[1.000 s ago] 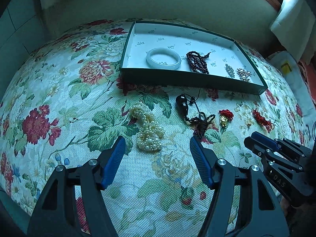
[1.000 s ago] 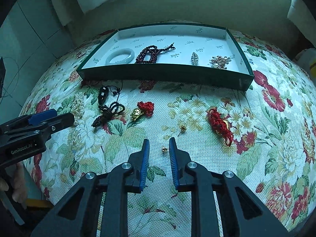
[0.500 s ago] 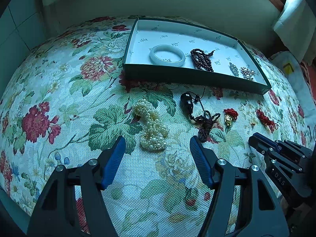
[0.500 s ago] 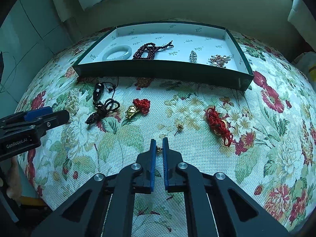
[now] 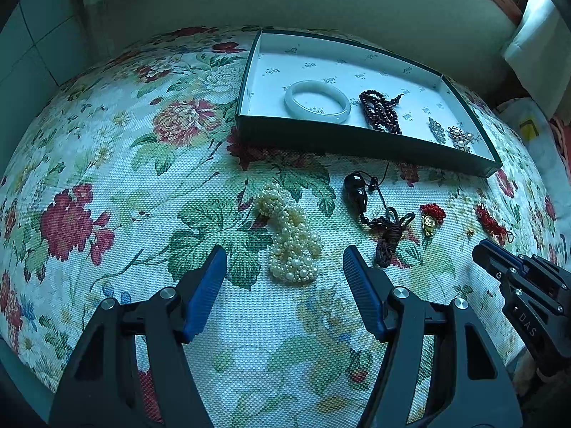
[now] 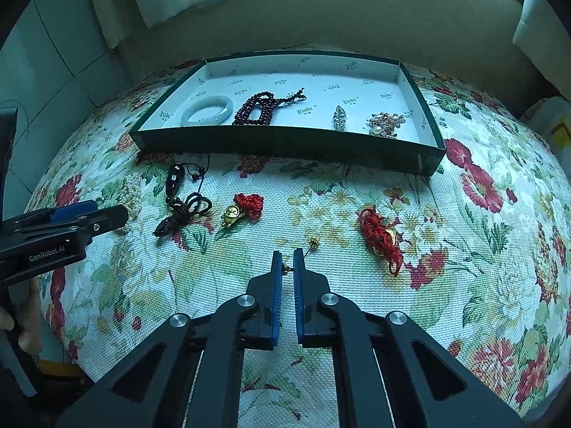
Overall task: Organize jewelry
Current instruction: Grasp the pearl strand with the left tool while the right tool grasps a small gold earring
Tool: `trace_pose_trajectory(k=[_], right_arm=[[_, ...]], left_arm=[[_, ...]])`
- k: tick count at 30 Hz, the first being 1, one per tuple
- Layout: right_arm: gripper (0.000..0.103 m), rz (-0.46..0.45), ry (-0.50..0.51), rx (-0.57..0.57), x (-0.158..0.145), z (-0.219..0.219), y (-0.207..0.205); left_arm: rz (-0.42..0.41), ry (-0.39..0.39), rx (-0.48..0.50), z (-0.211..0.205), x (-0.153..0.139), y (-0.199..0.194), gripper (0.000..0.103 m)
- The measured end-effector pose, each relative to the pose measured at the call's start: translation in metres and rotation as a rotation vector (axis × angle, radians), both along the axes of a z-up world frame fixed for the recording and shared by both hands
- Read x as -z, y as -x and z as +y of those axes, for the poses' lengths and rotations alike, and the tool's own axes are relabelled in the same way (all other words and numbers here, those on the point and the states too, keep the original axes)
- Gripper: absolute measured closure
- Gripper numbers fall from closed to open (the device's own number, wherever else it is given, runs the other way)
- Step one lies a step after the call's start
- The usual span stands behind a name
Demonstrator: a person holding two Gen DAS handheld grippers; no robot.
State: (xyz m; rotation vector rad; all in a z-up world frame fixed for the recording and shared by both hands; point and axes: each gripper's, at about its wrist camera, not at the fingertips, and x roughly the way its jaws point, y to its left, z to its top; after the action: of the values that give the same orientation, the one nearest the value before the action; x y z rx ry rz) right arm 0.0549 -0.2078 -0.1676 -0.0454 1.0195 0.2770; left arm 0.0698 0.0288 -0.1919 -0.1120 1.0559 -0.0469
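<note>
A dark green tray (image 5: 357,144) (image 6: 285,146) holds a white bangle (image 5: 317,101), dark red beads (image 5: 379,111) and two brooches. On the floral cloth lie a pearl bunch (image 5: 291,235), a black pendant on a cord (image 5: 357,194), a gold charm with a red knot (image 6: 244,208), a red cord charm (image 6: 378,237) and a small gold earring (image 6: 313,241). My left gripper (image 5: 284,267) is open just before the pearls. My right gripper (image 6: 288,262) is shut on a second small gold earring (image 6: 286,268).
The flowered cloth covers a rounded table whose edges fall away on all sides. A wall rises behind the tray, with tiles at the left. White cloth hangs at the upper right. Each gripper shows at the edge of the other's view.
My right gripper has closed its jaws on the small gold earring. My left gripper has moved slightly closer to the pearl bunch and stays open.
</note>
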Motion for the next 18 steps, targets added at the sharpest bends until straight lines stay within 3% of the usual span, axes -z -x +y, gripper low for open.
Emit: trace_pose_trajectory(k=[8,10,13,15,18], right_arm=[[0.097,-0.002,-0.006,0.0,0.001,-0.001,-0.002],[0.097,-0.002,-0.008,0.0,0.001,-0.001,-0.003],[0.097,-0.002,-0.01,0.002,0.002,-0.002,-0.003],[0.097,0.001,-0.012,0.003,0.003,-0.003,-0.004],[0.097,0.002,-0.015,0.003,0.004,-0.003,-0.005]], left_arm=[[0.001,-0.018,-0.011,-0.001,0.008,-0.019,0.036],[-0.006,-0.026,-0.013,0.0,0.01,-0.022,0.043],[-0.019,-0.04,0.014,-0.002,0.009,-0.022,0.064],[-0.022,-0.015,0.032,-0.002,0.009,-0.02,0.085],[-0.025,0.007,0.042,-0.004,0.009,-0.018,0.09]])
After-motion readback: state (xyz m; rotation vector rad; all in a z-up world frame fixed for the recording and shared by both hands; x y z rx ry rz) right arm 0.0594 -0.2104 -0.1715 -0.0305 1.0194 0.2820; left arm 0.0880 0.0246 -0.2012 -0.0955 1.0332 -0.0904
